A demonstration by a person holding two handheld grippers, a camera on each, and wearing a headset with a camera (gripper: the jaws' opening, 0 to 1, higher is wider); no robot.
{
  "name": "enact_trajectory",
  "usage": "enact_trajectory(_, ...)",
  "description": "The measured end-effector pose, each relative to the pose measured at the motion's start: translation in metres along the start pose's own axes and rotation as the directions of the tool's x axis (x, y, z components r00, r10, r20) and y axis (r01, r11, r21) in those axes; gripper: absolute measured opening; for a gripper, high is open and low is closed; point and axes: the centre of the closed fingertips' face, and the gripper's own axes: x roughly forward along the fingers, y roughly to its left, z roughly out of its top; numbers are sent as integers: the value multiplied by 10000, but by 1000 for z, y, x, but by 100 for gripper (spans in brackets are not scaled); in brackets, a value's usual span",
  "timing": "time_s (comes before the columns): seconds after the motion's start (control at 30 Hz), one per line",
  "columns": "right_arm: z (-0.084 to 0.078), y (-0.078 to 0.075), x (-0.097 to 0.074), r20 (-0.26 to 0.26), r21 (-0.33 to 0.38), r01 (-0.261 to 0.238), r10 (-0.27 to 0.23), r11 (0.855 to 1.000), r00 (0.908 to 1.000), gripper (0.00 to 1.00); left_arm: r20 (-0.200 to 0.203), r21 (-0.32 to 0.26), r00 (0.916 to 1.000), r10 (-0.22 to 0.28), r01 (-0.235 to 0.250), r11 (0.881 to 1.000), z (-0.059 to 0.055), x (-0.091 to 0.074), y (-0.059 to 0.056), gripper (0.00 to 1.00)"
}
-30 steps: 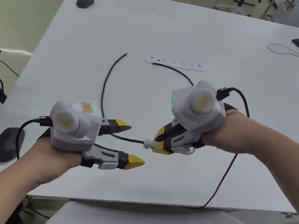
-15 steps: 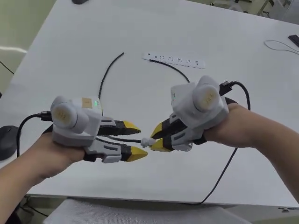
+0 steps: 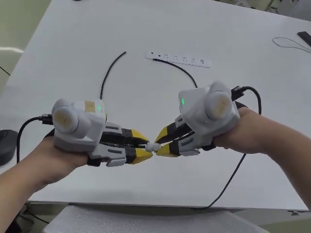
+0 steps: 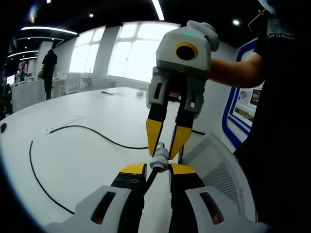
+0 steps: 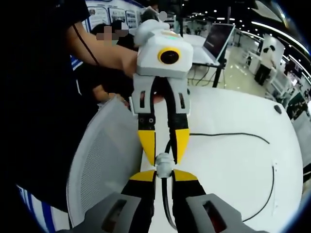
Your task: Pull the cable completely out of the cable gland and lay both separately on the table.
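Since the earlier frames the left gripper (image 3: 145,147) has closed in on the right gripper (image 3: 159,145). Its jaws, spread wide before, have drawn together, so that we now see the two grippers tip to tip.

The gland (image 3: 153,146), small and white, sits at that meeting point. It is lifted off the table (image 3: 243,73), well to the near side of the strip (image 3: 177,59) and about in line with the strip's left end. The right gripper's yellow tips are pinched on the gland, and in the right gripper view it sits squarely between them.

The left gripper's jaws stand close together with a narrow gap. In the left gripper view the black cable (image 3: 104,80) runs down that gap from the gland, and we cannot tell whether the pads press on it. In the right gripper view a short length of cable also shows between that gripper's own jaws, so the cable is still threaded through the gland.

In the head view the cable curves over the table toward the strip. Its free end lies near the strip's left end, apart from it. A second black lead (image 3: 182,73) runs from the strip's left end toward the right gripper.
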Motion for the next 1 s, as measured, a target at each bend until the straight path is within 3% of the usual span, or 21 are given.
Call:
enact_trajectory(0.23,-5,3,1,66,-554,243,-239,9982,9997,7,-102,276,9999,27,-24,9996,-1,4,-4,15)
enact_trajectory(0.57,-6,0,-1,475,-610,560,-532,9966,9975,8,-196,135,9998,74,-71,9999,1,7,-2,15)
enact_trajectory(0.7,-7,-1,-3,826,-172,508,-492,9986,9954,8,-203,98,9998,63,-61,9999,2,7,-2,14)
enact_trajectory(0.83,-10,2,-4,996,696,77,-147,9975,9949,9,-121,-38,9999,-89,89,10000,5,8,-6,14)
enact_trajectory(0.93,-9,3,-8,1578,1840,-483,190,9817,9873,18,-88,-23,10000,-30,30,10000,7,9,-5,14)
enact_trajectory(1.0,-8,2,-13,2071,2411,-918,412,9661,9775,18,-91,29,10000,-2,3,10000,8,10,-5,14)
